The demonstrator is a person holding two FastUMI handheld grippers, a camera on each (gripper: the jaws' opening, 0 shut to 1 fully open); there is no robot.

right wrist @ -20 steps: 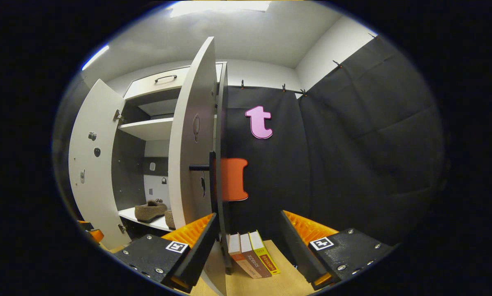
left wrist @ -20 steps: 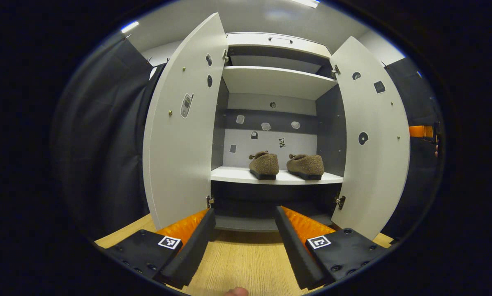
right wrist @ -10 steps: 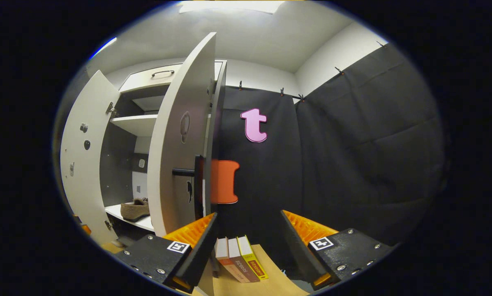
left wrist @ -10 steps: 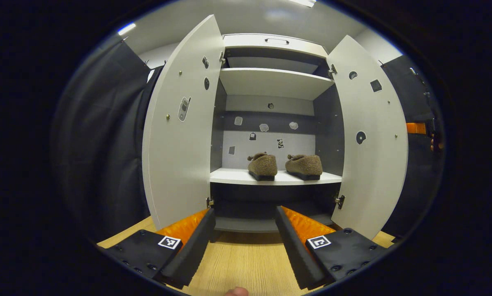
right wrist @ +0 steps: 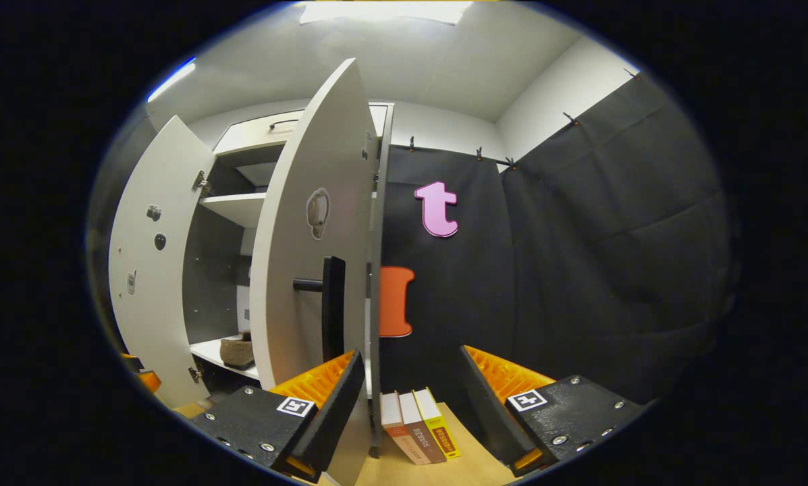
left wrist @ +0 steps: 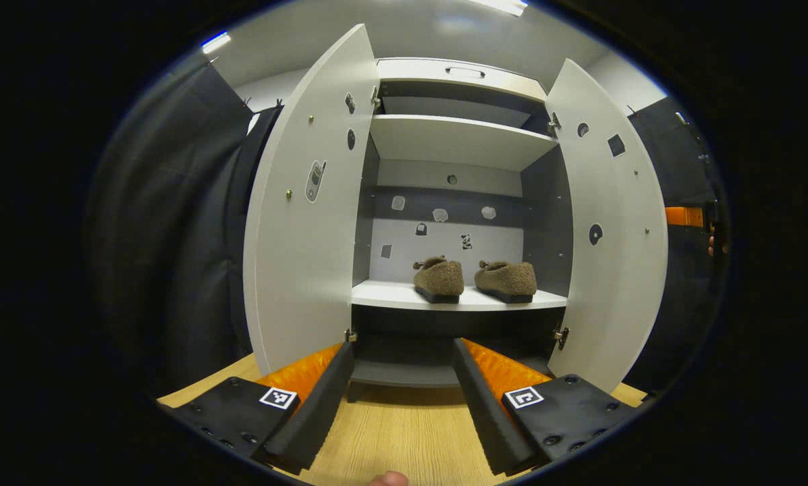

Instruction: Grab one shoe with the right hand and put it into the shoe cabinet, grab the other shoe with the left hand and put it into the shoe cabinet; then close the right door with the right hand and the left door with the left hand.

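Two fuzzy brown shoes point(left wrist: 440, 279) point(left wrist: 507, 279) sit side by side on the white lower shelf point(left wrist: 390, 295) of the shoe cabinet. Both white doors, the left door point(left wrist: 302, 216) and the right door point(left wrist: 616, 229), stand wide. My left gripper point(left wrist: 404, 395) is open and empty, low in front of the cabinet. In the right gripper view my right gripper point(right wrist: 410, 405) is open and empty beside the right door point(right wrist: 309, 256), its left finger close against the door's outer face near the black handle point(right wrist: 329, 307). One shoe point(right wrist: 237, 351) peeks out past the door.
Three books point(right wrist: 417, 432) stand on the wooden floor point(left wrist: 404, 432) by the cabinet's right side. Black cloth walls close in on both sides. An upper shelf point(left wrist: 458, 138) and a drawer with a handle point(left wrist: 464, 69) sit above. A fingertip point(left wrist: 387, 479) shows at the bottom edge.
The right gripper has drifted around the right door's outer face, so more of that face and its handle show and less of the shoes. The left gripper barely shifted.
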